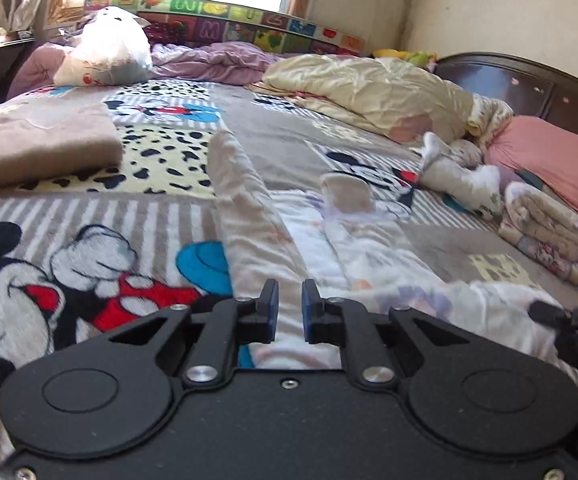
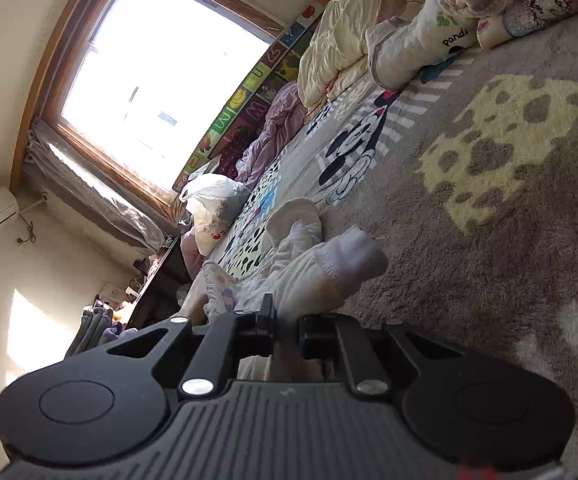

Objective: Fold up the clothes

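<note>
Garment (image 1: 289, 240) flat on bedspread (image 1: 89, 220), under left hand-held gripper (image 1: 290, 312).

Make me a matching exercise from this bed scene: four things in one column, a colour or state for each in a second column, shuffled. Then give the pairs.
Things:
1. folded blanket
2. plastic bag
3. pillow
4. left gripper

Descriptions:
A. pink, by the headboard
B. open, over the pale garment
C. white, near the window
D. tan, lying flat on the cartoon bedspread

Pairs: 1-D, 2-C, 3-A, 4-B
</note>
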